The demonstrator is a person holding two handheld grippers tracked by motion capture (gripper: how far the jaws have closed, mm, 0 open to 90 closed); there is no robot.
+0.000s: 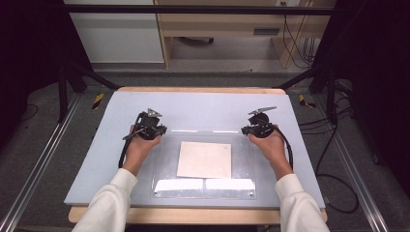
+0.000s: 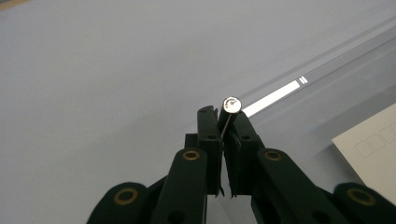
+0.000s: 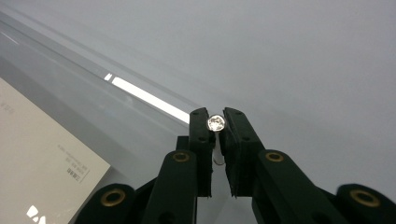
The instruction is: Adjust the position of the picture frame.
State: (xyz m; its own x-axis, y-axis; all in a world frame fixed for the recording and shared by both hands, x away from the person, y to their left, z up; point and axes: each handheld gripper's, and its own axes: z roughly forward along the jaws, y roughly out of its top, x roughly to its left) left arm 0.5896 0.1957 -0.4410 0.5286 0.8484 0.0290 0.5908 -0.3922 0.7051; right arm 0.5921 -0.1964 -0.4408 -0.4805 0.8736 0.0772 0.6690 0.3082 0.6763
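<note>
A clear plastic plate (image 1: 241, 162) lies on the grey table top (image 1: 193, 104), covering a cream sheet of paper (image 1: 204, 159). Two white strips (image 1: 203, 184) run along its near edge. My left gripper (image 1: 162, 129) is at the plate's far left corner. In the left gripper view that gripper (image 2: 223, 116) is shut on a shiny round-headed stud (image 2: 231, 103), with the paper (image 2: 369, 149) off to the right. My right gripper (image 1: 245, 129) is at the far right corner. In the right gripper view that gripper (image 3: 216, 119) is shut on a matching stud (image 3: 216, 122).
Black frame posts (image 1: 63, 92) stand at the table's far corners. Cables (image 1: 333, 145) lie on the floor to the right. A wooden cabinet (image 1: 217, 24) stands beyond the table. Bare grey table surrounds the plate on all sides.
</note>
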